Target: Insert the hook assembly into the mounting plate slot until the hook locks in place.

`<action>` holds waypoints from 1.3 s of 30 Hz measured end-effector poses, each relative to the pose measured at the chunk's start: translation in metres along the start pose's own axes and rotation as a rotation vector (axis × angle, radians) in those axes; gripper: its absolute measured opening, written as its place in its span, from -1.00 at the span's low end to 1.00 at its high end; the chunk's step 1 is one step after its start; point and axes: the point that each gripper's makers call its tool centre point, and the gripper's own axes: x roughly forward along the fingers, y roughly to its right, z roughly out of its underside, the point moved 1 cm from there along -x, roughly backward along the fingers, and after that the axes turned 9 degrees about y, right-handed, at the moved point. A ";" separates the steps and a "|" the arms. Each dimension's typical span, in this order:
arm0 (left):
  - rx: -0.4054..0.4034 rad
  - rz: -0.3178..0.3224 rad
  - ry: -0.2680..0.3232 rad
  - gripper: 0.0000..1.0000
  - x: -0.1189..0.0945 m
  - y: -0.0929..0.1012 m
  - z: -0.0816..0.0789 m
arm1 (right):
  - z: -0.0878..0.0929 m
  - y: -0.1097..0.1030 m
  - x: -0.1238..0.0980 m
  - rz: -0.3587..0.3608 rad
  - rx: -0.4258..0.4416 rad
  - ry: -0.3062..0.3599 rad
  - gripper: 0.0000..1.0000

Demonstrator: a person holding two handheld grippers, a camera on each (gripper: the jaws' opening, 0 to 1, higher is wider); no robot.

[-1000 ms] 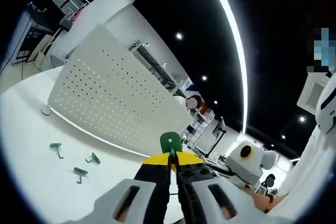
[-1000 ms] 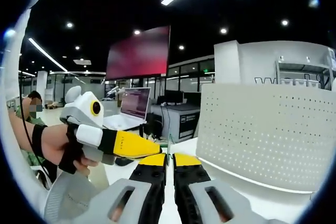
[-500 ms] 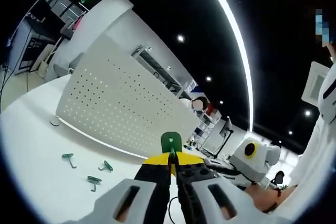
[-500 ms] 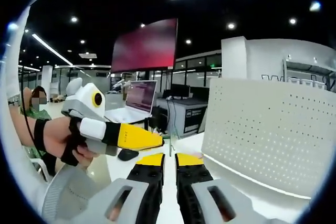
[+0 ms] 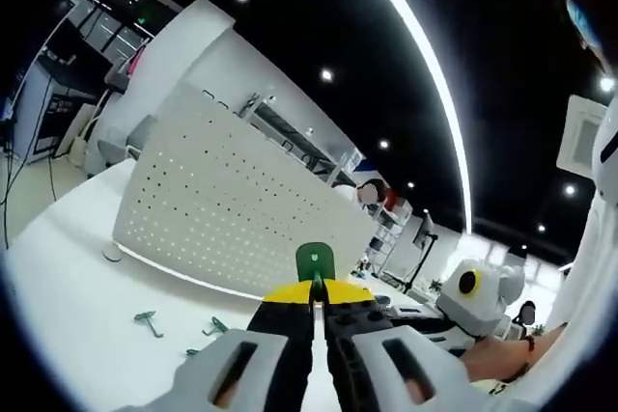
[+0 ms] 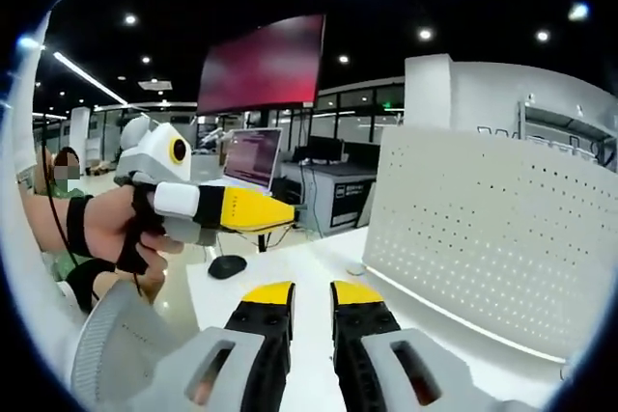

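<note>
My left gripper [image 5: 317, 288] is shut on a small green hook [image 5: 315, 261] that sticks up past the yellow jaw tips. The white perforated mounting plate [image 5: 232, 214] stands upright on the white table beyond it, apart from the hook. In the right gripper view the plate [image 6: 483, 238] fills the right side. There my right gripper [image 6: 311, 294] is open by a narrow gap, with nothing between its jaws. Up and to its left, a hand holds the left gripper [image 6: 288, 212], whose yellow tip points toward the plate.
Loose green hooks [image 5: 147, 319] [image 5: 214, 325] lie on the white table [image 5: 68, 306] in front of the plate. A black mouse [image 6: 227, 265] and a laptop [image 6: 251, 156] sit at the table's far end. A red screen [image 6: 261, 65] hangs behind. A person's hand [image 6: 106, 229] is at left.
My right gripper's jaws have parted from nearly shut. The left gripper, still holding the hook, now sits higher in the right gripper view. Both cameras have shifted.
</note>
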 end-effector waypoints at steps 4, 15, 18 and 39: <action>0.065 -0.024 0.007 -0.96 0.007 -0.007 -0.007 | 0.003 0.007 -0.008 0.028 0.012 0.002 -0.60; 0.239 -0.123 0.016 -0.96 0.028 -0.032 -0.026 | 0.008 0.023 -0.023 0.075 0.009 -0.025 -0.54; 0.234 -0.154 0.020 -0.96 0.034 -0.040 -0.030 | 0.010 0.027 -0.027 0.092 0.015 -0.030 -0.50; 0.432 -0.241 0.031 -0.97 0.061 -0.061 -0.050 | 0.013 0.024 -0.043 0.094 0.010 -0.037 -0.32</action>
